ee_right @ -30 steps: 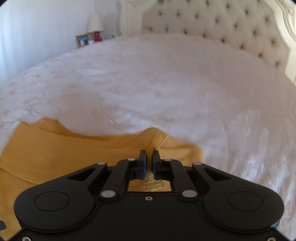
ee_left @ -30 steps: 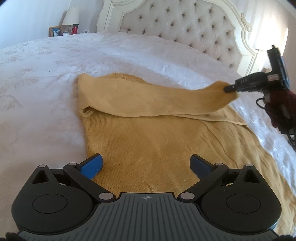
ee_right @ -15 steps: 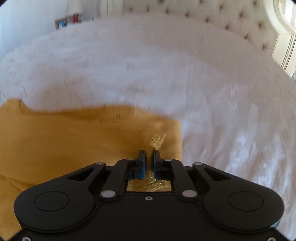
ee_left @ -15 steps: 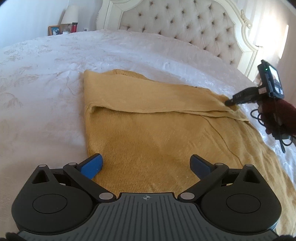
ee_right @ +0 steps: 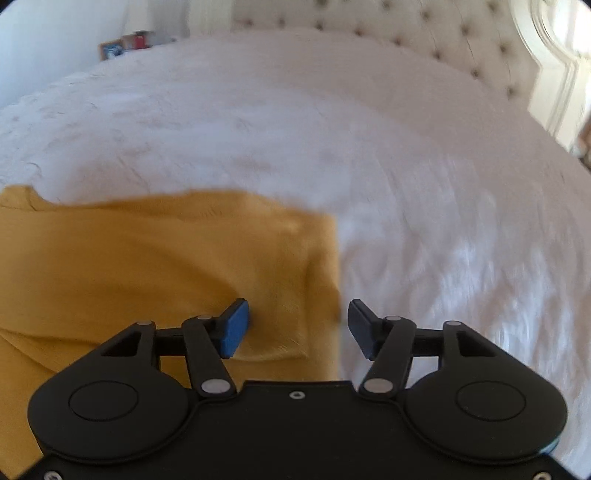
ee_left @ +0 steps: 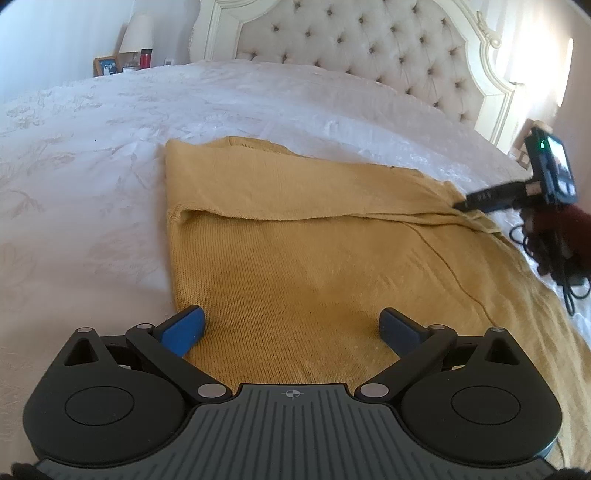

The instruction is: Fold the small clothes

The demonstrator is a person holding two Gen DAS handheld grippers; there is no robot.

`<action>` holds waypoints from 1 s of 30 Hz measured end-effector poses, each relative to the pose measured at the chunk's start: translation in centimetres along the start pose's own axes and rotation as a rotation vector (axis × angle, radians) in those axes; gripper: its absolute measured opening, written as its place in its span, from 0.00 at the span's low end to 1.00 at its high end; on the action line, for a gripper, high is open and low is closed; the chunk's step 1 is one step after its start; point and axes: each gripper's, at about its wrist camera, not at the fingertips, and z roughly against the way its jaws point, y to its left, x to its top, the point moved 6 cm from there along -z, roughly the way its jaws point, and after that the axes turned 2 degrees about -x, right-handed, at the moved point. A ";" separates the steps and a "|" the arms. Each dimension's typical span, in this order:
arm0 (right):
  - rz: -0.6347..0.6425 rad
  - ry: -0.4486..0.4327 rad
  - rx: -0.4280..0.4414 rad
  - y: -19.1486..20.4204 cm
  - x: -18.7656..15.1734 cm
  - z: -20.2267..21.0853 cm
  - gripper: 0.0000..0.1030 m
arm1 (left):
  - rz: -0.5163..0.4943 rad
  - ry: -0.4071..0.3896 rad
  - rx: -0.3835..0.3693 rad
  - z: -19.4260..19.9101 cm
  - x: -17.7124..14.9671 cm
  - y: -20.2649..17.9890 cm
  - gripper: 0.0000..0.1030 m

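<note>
The yellow sweater [ee_left: 314, 258] lies flat on the bed [ee_left: 92, 147], its folded sleeve running crosswise, the cuff apparently just ahead of the open right gripper [ee_right: 295, 325]; the left gripper [ee_left: 291, 328], also open, hovers over the hem.

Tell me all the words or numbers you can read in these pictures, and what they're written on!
There is no text that can be read.
The picture frame by the lamp: too small to read.
The red bottle: any label is too small to tell.
The screen on the right gripper: lit, but blurred, no words legible.
The yellow sweater: no tag or print shows.
</note>
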 end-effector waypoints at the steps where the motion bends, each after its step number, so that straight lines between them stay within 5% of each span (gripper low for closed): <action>1: -0.036 -0.005 0.009 -0.7 -0.4 0.0 0.69 | -0.002 0.000 0.001 0.0 0.0 0.0 0.99; 8: -0.089 -0.084 0.077 -1.3 -2.4 4.9 0.72 | -0.023 0.001 0.017 -0.1 -0.2 -0.3 0.99; 17: -0.009 -0.021 0.146 -0.1 -8.5 7.8 0.75 | -0.060 -0.010 0.047 -0.1 -0.7 -0.8 0.99; 23: -0.058 -0.003 0.174 -1.2 -11.2 10.6 0.75 | -0.111 0.028 0.096 -0.6 -0.6 -1.5 1.00; 30: -0.067 0.058 0.224 -1.9 -14.8 14.1 0.79 | -0.060 0.122 0.123 2.1 -1.5 -2.5 0.99</action>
